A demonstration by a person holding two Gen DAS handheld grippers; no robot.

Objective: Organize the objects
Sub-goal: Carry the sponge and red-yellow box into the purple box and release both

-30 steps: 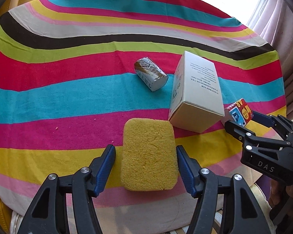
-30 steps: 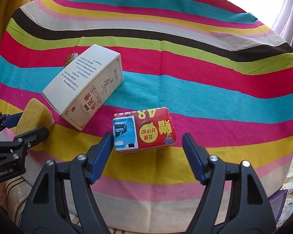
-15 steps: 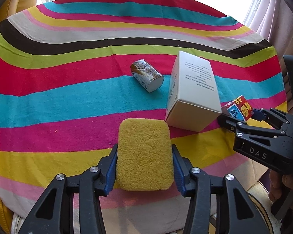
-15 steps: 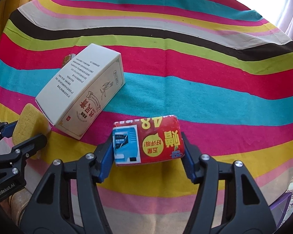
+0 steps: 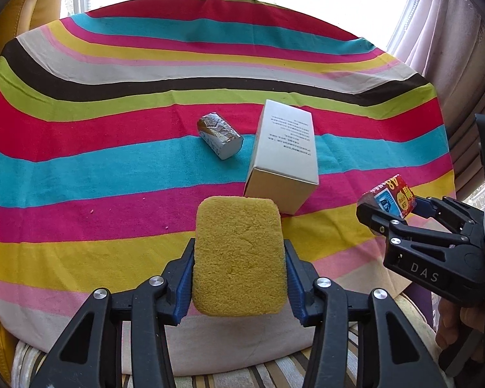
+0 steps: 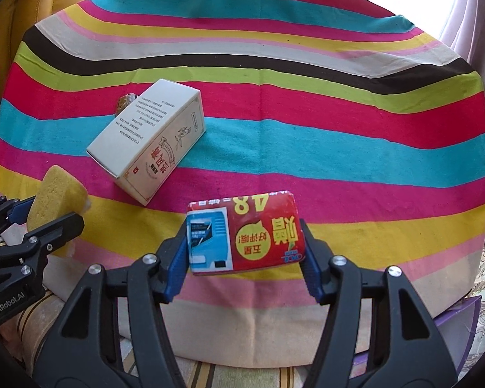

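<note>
Jaws of the left gripper [image 5: 239, 278] clamp a yellow sponge [image 5: 239, 255]; those of the right gripper [image 6: 244, 258] pinch a red packet [image 6: 245, 232], both above the striped cloth [image 6: 339, 148]. Beyond lie a white box [image 5: 284, 152] and a foil roll [image 5: 220, 135].

Small foil-wrapped cylinder [image 6: 125, 101] hiding behind white cardboard box [image 6: 148, 135] in my right view, only tip showing. Box print staying too small for me to read.
</note>
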